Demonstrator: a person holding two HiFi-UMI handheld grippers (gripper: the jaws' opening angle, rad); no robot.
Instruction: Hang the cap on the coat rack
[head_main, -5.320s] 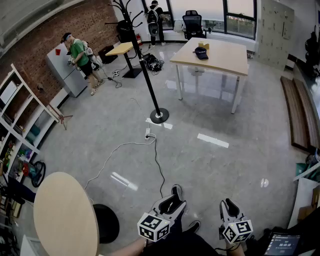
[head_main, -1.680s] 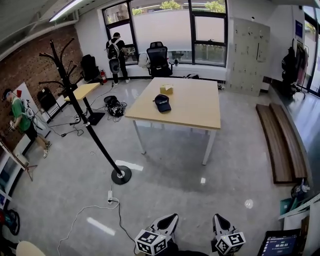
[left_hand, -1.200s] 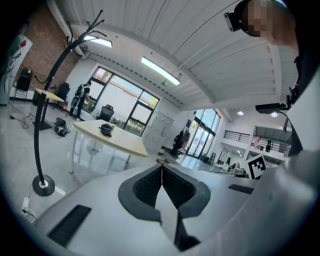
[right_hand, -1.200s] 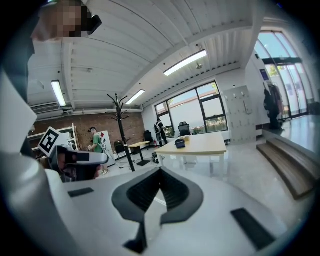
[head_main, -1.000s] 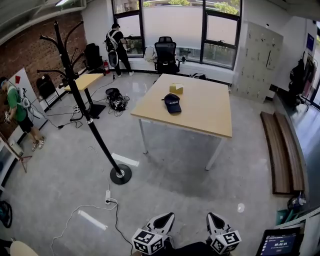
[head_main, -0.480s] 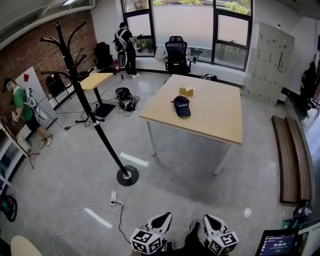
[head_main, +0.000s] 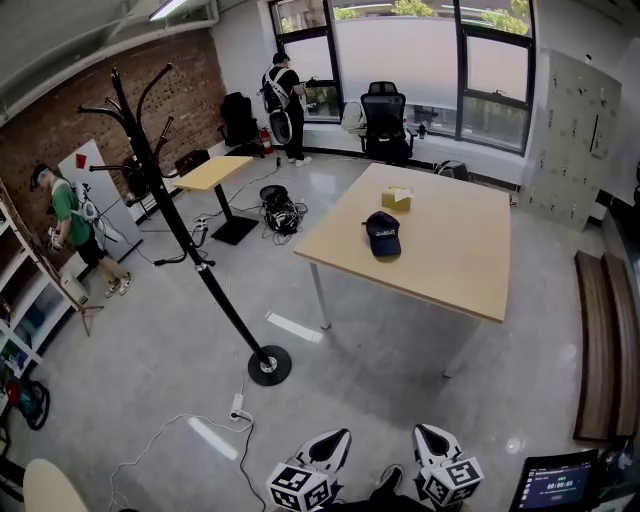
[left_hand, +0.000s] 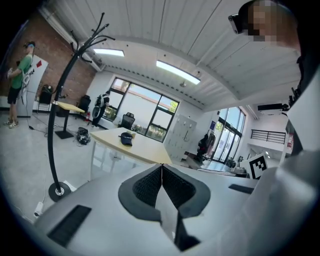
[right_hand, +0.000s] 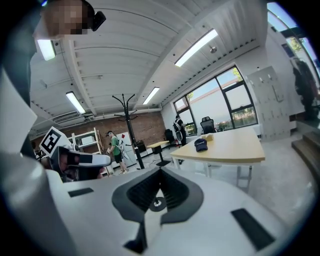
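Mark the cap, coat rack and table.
cap (head_main: 382, 232): head view, crown.
coat rack (head_main: 268, 366): head view, round base.
table (head_main: 450, 250): head view, bare top.

A large wooden table stands on the grey floor, a small yellow box on it near its far edge. Beyond it a black office chair stands by the windows, where 1 person with a backpack stands. A 2nd person in a green shirt stands by the brick wall. A small side table sits near a heap of bags. A power strip with a white cable lies on the floor. A bench runs along the right.
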